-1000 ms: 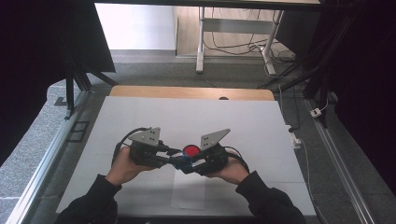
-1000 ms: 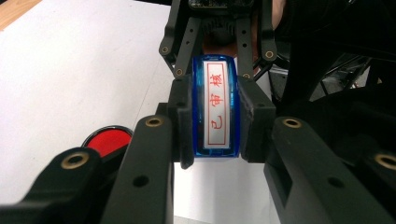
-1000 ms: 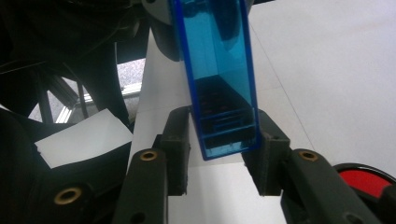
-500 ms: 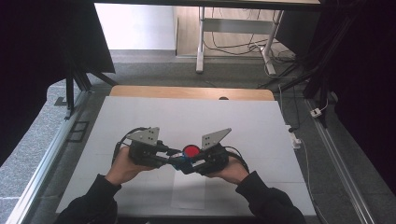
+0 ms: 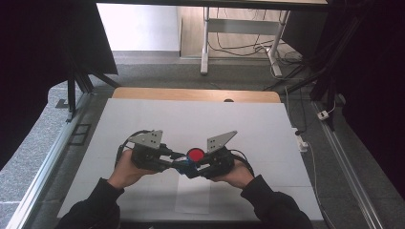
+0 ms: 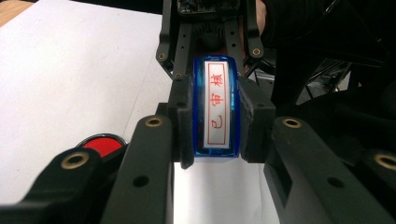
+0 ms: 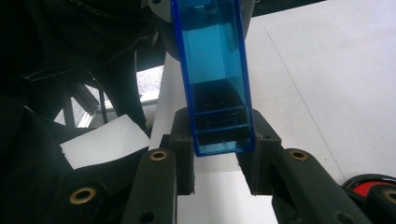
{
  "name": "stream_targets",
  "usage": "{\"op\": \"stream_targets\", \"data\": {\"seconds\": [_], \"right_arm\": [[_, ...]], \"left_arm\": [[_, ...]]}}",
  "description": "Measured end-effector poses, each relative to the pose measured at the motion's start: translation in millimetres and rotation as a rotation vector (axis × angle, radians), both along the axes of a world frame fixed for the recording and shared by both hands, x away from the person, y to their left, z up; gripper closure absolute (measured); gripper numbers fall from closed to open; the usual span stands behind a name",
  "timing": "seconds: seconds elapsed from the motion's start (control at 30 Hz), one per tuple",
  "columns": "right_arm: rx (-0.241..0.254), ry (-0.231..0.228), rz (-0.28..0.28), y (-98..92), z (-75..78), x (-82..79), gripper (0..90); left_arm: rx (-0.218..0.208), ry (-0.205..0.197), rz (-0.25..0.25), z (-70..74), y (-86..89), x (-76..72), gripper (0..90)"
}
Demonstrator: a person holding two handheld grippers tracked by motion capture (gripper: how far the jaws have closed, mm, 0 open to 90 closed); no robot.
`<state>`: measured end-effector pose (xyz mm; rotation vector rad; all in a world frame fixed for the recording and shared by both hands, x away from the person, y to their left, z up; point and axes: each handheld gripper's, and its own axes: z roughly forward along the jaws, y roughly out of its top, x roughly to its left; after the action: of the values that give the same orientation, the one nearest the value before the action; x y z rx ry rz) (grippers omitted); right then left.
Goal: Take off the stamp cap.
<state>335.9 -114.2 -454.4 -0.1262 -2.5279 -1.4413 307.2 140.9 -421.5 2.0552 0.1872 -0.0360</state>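
A blue see-through stamp (image 5: 184, 165) with a white label of red characters (image 6: 217, 105) is held between both grippers above the white table (image 5: 191, 119). My left gripper (image 6: 216, 119) is shut on one end, its pads (image 6: 183, 116) pressing the blue sides. My right gripper (image 7: 223, 140) is shut on the other end of the blue case (image 7: 215, 70); its jaws have just been closing with the case between them. In the high view the left gripper (image 5: 175, 159) and right gripper (image 5: 193, 169) meet tip to tip. A round red ink pad (image 5: 195, 153) lies just behind them.
A loose white sheet (image 5: 193, 194) lies on the table in front of the hands. The red pad (image 6: 100, 143) sits close to the left jaws and at the lower right (image 7: 373, 189) of the right gripper view. A wooden strip (image 5: 191, 94) edges the far side.
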Motion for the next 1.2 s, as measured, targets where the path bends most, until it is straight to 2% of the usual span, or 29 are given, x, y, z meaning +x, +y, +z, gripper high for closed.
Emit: {"op": "stream_targets", "data": {"seconds": [0.37,0.47,0.53,0.57,0.87,1.2], "right_arm": [[-0.005,0.010,0.006,-0.2,0.4,-0.2,69.3],[-0.066,-0.023,0.003,-0.7,-4.6,-0.2,69.3],[-0.073,-0.005,-0.005,-1.7,-8.2,1.1,69.3],[-0.078,-0.011,-0.007,-1.7,-7.9,1.5,69.3],[-0.060,-0.032,-0.024,-3.9,-4.2,0.0,69.0],[-0.091,-0.065,-0.096,-10.5,0.3,-5.8,68.8]], "left_arm": [[-0.014,-0.001,-0.006,0.9,0.9,0.5,70.7],[-0.112,0.028,0.004,6.1,12.8,2.8,70.7],[-0.125,0.015,0.020,10.4,19.7,2.9,70.7],[-0.131,0.015,0.023,11.3,22.1,2.8,70.6],[-0.084,0.018,0.042,8.0,16.4,1.7,70.6],[-0.067,0.033,0.086,6.7,16.6,1.7,70.5]]}}
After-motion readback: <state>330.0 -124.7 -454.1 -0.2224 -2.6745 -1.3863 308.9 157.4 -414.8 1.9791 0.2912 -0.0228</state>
